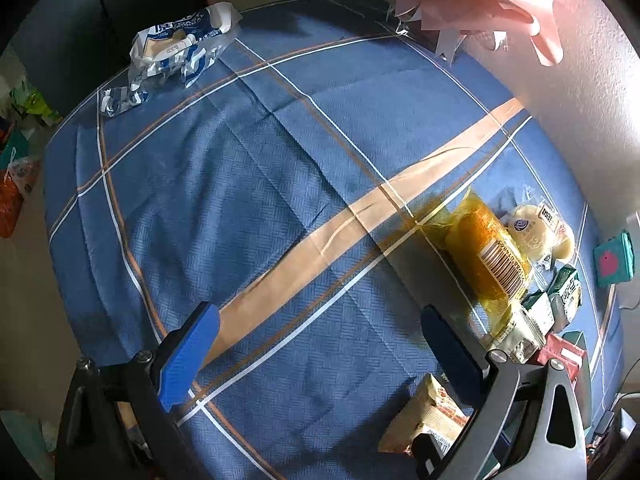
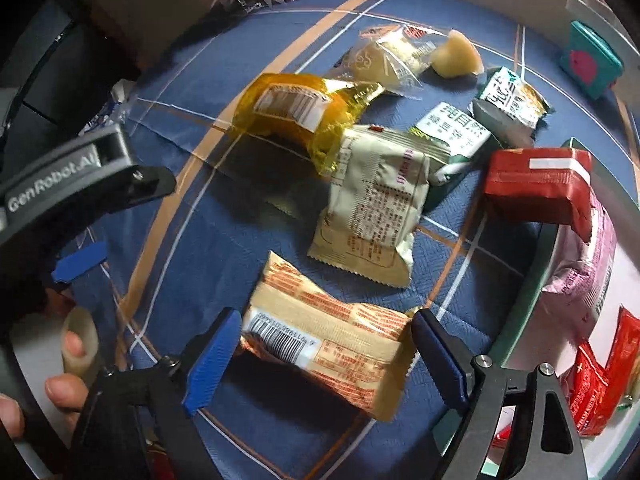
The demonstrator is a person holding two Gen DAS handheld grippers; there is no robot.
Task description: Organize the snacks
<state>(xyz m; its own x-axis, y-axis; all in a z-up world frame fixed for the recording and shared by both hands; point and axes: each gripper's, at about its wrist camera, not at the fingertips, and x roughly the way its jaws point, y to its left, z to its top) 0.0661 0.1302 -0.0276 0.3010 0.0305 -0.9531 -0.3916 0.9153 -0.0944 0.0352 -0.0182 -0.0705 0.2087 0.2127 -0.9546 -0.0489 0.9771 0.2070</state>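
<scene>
Right gripper (image 2: 320, 354) straddling an orange-and-cream snack packet (image 2: 330, 338) on a blue plaid cloth (image 2: 160, 216)

The packet is a crinkled pillow wrapper with orange print, a barcode at its left end and serrated seams; it lies between the right gripper's spread blue fingers (image 2: 212, 364), the left pad at its edge, though whether the pads press it is unclear. Behind it lie a pale green packet (image 2: 372, 216), an amber cellophane roll (image 2: 296, 120) and a red-wrapped block (image 2: 536, 188) perched on a glass-rimmed tray (image 2: 532, 280). The left gripper (image 1: 320, 356) hangs wide open over bare cloth. The tray's pink and red packets are cut off by the frame edge; print is too small to read
</scene>
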